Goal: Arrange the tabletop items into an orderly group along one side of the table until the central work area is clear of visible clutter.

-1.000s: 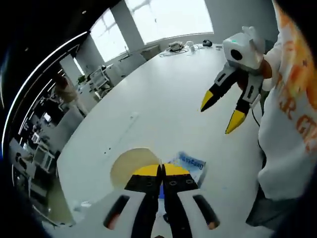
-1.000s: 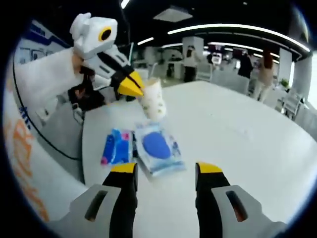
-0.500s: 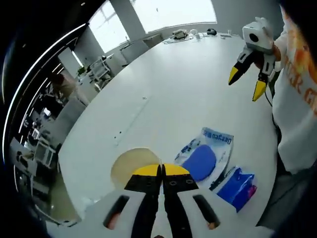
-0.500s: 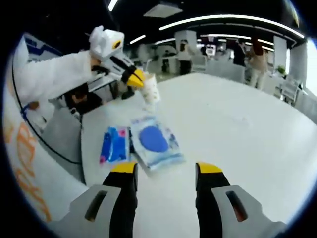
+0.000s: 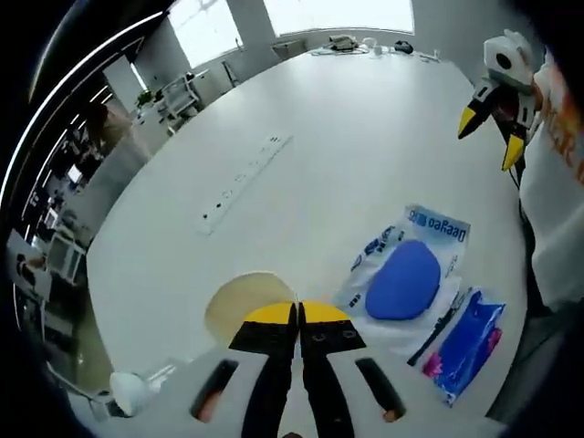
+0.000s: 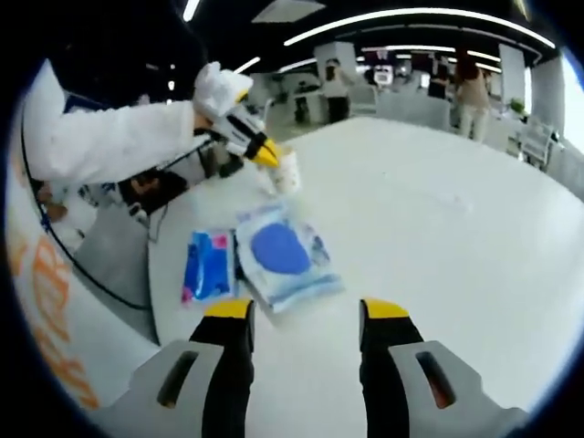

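Left tool (image 5: 298, 315) clamped on a pale cream paper cup (image 5: 248, 299), right tool (image 6: 306, 315) open over the white table (image 5: 301, 137).

Cup: light, crushable, best held by the rim. Clear plastic packet with a blue oval pad (image 6: 280, 253) and small blue-and-pink wrapper (image 6: 207, 265): near the table edge, side by side, soft and slippery, best pinched at a sealed border. Right gripper view: cup's printed side (image 6: 286, 171). Left gripper view: recessed socket strip (image 5: 245, 182) mid-table.

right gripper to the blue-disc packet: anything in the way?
Nothing visible. The right gripper is open with bare white table between its jaws and the blue-disc packet. The small blue packet lies beside it, off the path.
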